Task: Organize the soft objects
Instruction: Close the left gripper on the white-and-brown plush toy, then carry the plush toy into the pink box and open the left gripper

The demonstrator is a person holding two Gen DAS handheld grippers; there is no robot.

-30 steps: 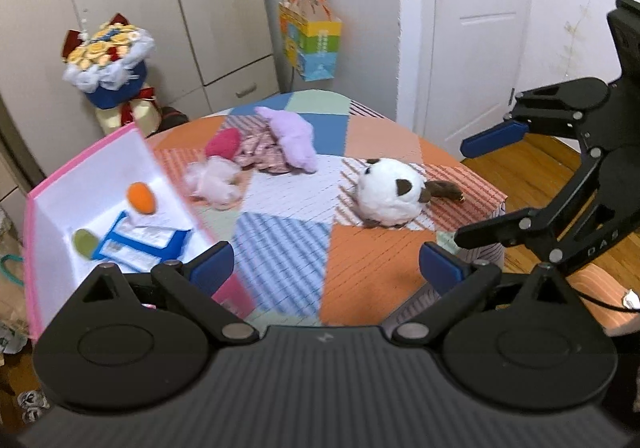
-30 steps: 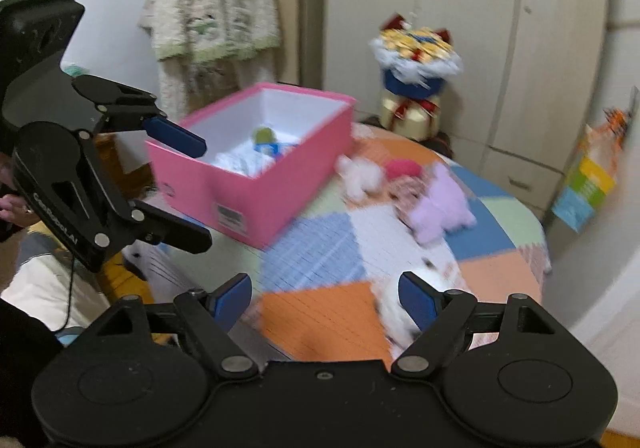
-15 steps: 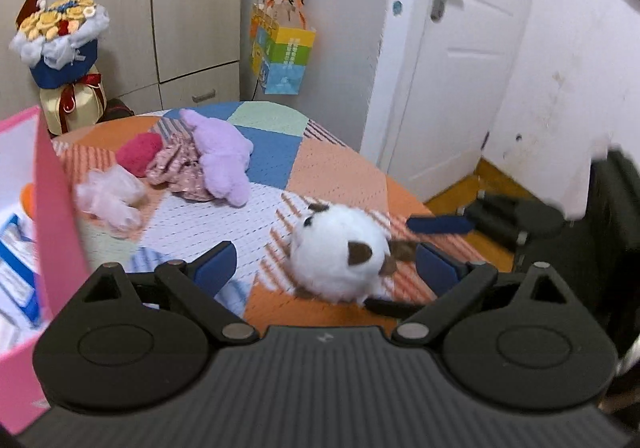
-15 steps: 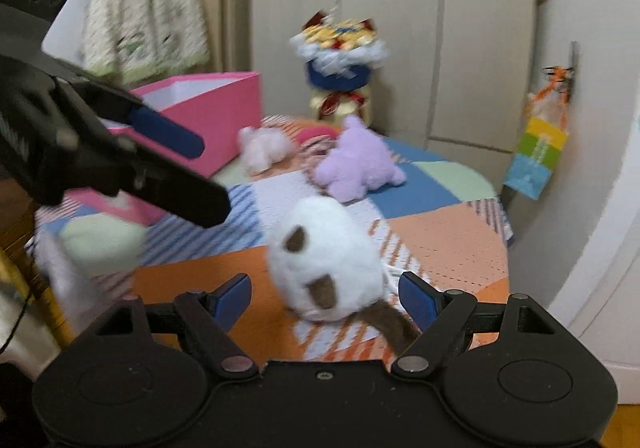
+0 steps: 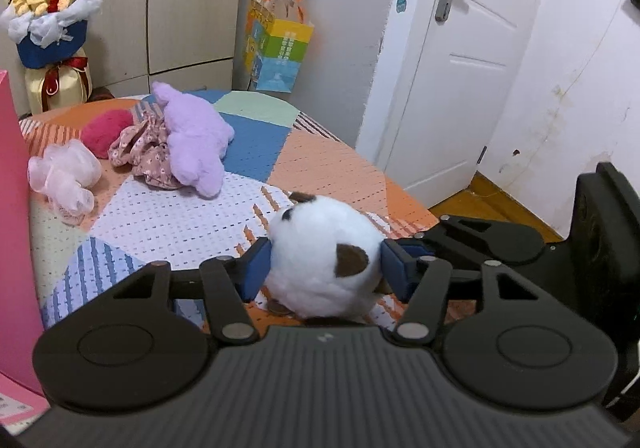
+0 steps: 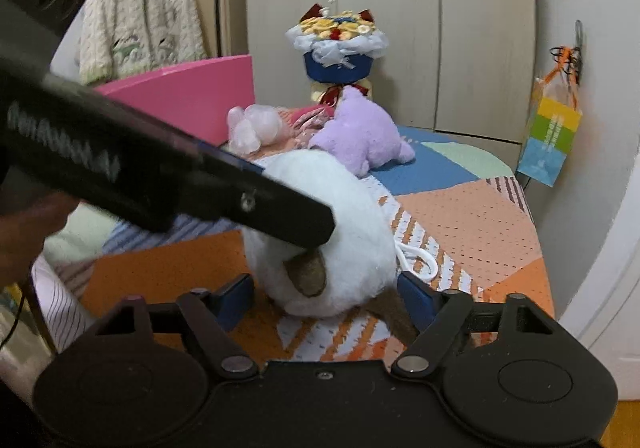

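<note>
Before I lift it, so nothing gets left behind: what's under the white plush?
The white plush sits on the patchwork cloth. A small brownish bit peeks out at its base; anything else beneath is hidden.

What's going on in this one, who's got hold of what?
A person is tidying soft toys on a patchwork-covered table with a handheld gripper in each hand. Both have just been closing around the white plush. The left gripper has its blue pads pressed against the plush's sides; the right gripper straddles it with gaps showing, not yet gripping. The plush rests on the table. A purple plush, a floral cloth, a red soft ball and a pale pink fluffy piece lie beside the pink box.
</note>
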